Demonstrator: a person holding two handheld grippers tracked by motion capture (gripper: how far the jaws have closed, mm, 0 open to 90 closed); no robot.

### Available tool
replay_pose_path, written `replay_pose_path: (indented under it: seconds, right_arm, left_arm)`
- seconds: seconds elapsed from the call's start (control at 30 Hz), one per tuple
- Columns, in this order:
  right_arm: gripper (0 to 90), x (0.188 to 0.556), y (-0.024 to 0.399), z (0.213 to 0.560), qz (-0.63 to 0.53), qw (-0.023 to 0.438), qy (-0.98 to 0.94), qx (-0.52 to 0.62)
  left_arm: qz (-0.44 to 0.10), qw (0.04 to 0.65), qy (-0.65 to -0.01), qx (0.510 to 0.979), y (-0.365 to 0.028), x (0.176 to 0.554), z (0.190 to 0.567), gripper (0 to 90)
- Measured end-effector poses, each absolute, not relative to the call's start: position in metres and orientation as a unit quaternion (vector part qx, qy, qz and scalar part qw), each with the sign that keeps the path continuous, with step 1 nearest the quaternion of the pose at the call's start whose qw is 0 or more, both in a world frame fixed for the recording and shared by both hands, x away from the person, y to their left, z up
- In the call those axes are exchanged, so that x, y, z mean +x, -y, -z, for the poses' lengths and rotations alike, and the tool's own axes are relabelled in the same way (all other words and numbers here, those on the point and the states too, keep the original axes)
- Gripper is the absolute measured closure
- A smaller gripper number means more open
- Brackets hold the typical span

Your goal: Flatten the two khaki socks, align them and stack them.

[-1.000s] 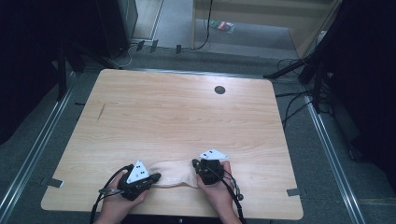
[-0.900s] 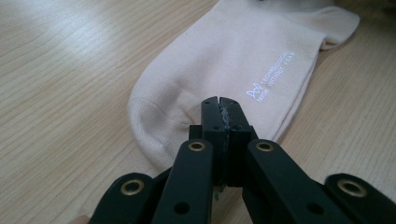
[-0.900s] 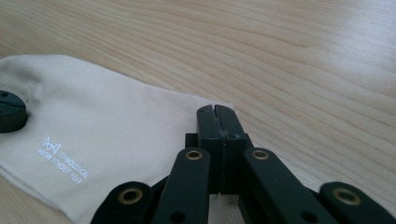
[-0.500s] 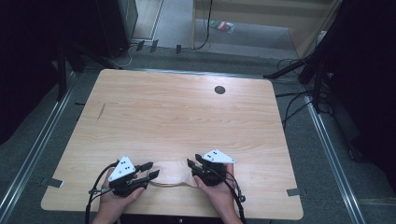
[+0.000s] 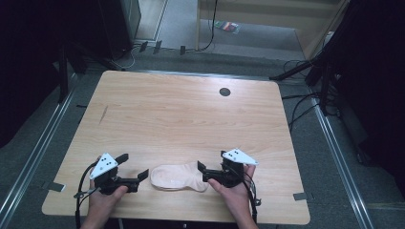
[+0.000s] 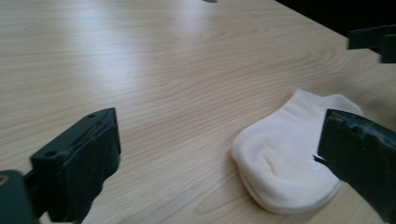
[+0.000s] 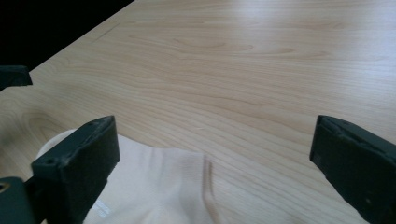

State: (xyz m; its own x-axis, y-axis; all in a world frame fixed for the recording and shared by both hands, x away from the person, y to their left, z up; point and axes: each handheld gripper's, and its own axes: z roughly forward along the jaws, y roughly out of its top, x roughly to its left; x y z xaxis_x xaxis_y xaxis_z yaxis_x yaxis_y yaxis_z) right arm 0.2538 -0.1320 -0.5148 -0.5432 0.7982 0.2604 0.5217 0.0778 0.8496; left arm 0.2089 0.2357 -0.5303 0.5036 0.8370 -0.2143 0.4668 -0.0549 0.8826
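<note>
Both grippers have backed off the sock point(image 5: 179, 177) since the earlier frames: then they sat tight against its two ends, now they're pulled out to either side w/ jaws that have just been opening, nothing between them. Left gripper point(image 5: 133, 167) sits just beside the toe end, jaws spread wide, not touching the fabric. Right gripper point(image 5: 211, 166) is at the cuff end, also spread wide, apart from the cloth or barely over its edge; can't tell which.

Sock lies flat near the front edge of the table point(image 5: 181, 114), between the two tools, toe toward the person's left, cuff toward the right. Left gripper view shows the rounded toe point(image 6: 280, 172); right gripper view shows the ribbed cuff band point(image 7: 208, 186).

Handling, as a judgement: v. light, soft, limp, no stiffness, so it'll sag and fold from any single hold. Not fragile; knit should grip fine vs. the pads. Best holds: pinch the cuff band, thicker there, plus toe tip w/ the other tool to keep it stretched.
</note>
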Motion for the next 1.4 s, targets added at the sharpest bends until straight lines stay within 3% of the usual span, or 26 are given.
replay_pose_path:
  seconds: [0.7,1.4]
  right_arm:
    - [0.0,0.247,0.220,0.517,-0.479,0.200,-0.691,0.503]
    - [1.2,0.231,0.296,0.538,-0.442,0.227,-0.679,0.540]
  left_arm:
    - [-0.217,0.482,-0.522,0.669,-0.297,0.208,0.536,0.0]
    - [-0.253,0.437,-0.561,0.656,-0.353,0.200,0.546,0.0]
